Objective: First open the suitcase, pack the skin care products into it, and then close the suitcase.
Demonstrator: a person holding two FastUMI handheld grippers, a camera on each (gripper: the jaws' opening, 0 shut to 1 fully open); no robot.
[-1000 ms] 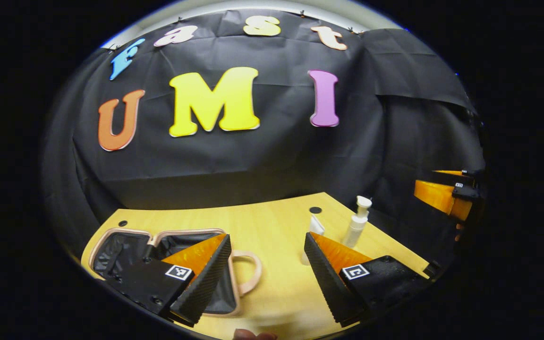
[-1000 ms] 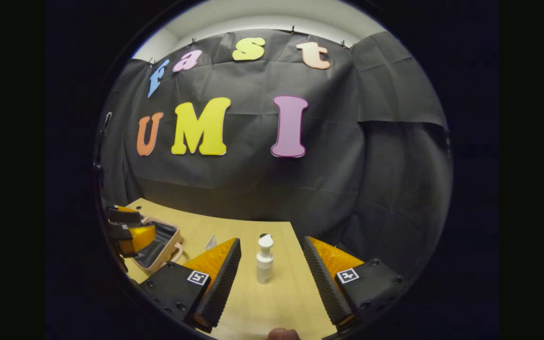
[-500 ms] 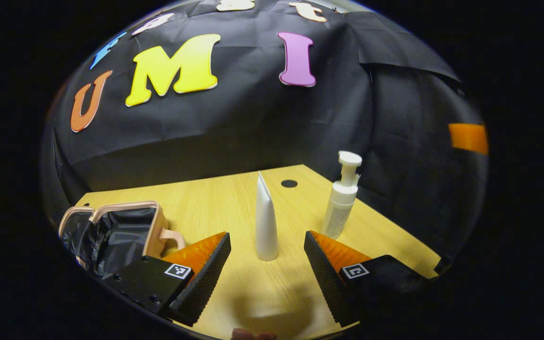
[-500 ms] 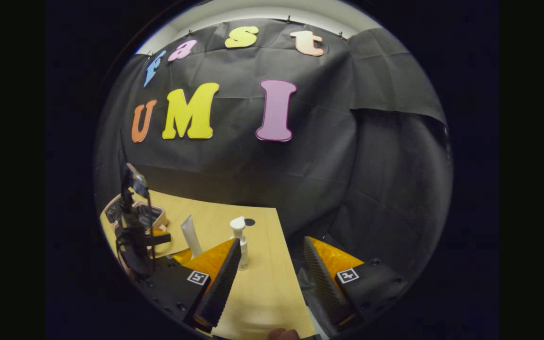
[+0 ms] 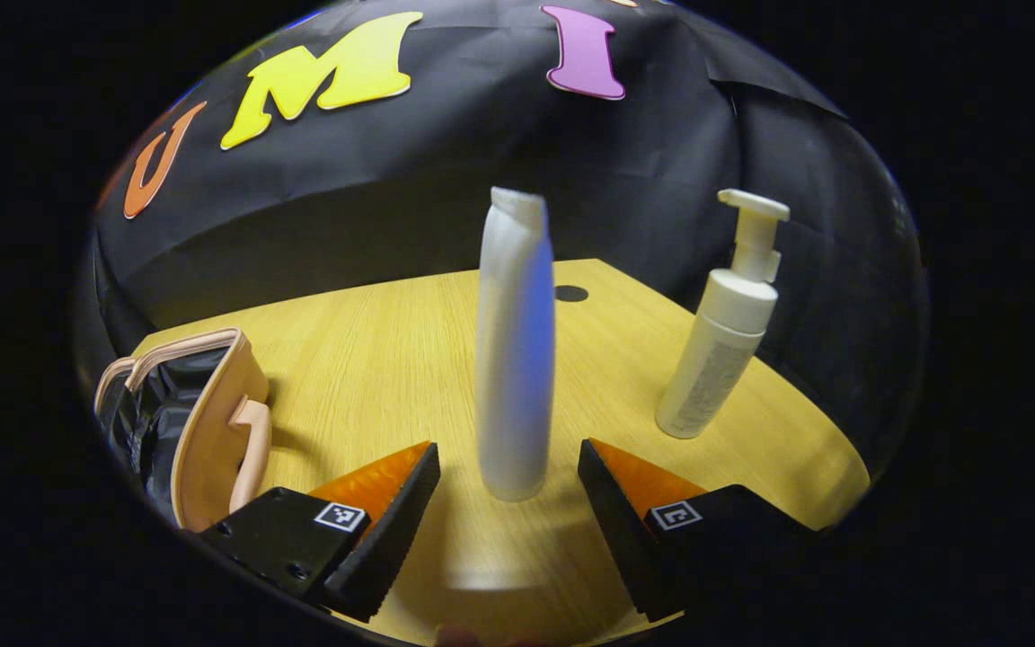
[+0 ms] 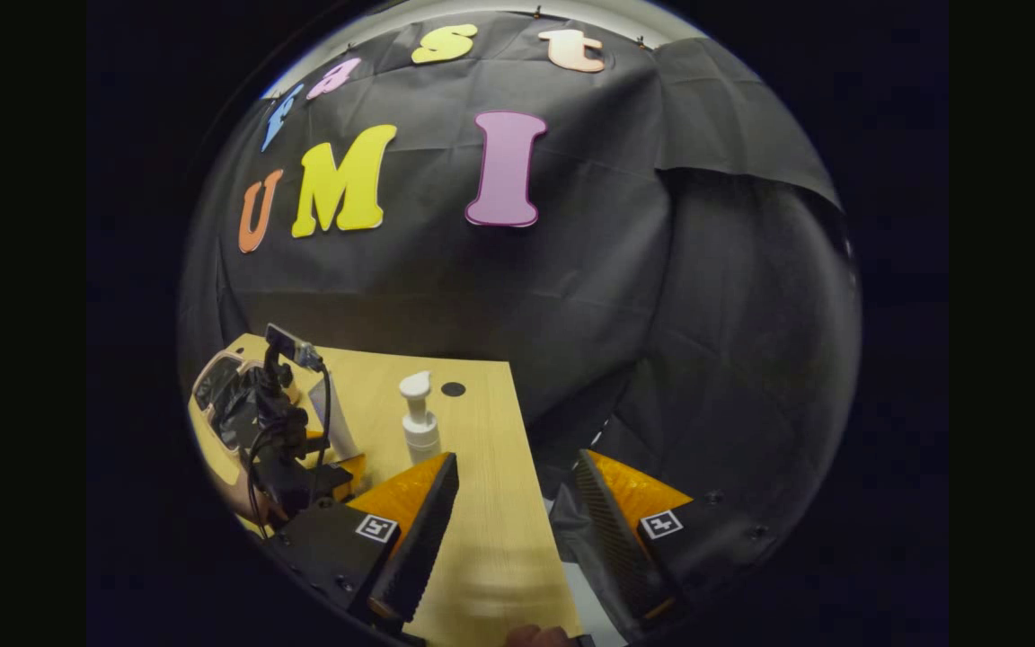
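The packing step is in hand: a white tube (image 5: 515, 359) stands on the desk (image 5: 374, 359) between the wide-open left gripper (image 5: 508, 503) fingers, the open suitcase (image 5: 203, 422) to its left. Closing on the tube is called for next.

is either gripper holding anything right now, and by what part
Nothing is held. The left gripper is open, its fingers either side of the white tube's base, not touching. The right gripper is open over the table edge.

Left gripper view: set low and close before the tube (image 5: 515, 359) at 12 o'clock.
Right gripper view: held higher, at the surface (image 6: 482, 503) edge.
Shared: pump bottle (image 5: 722, 334).
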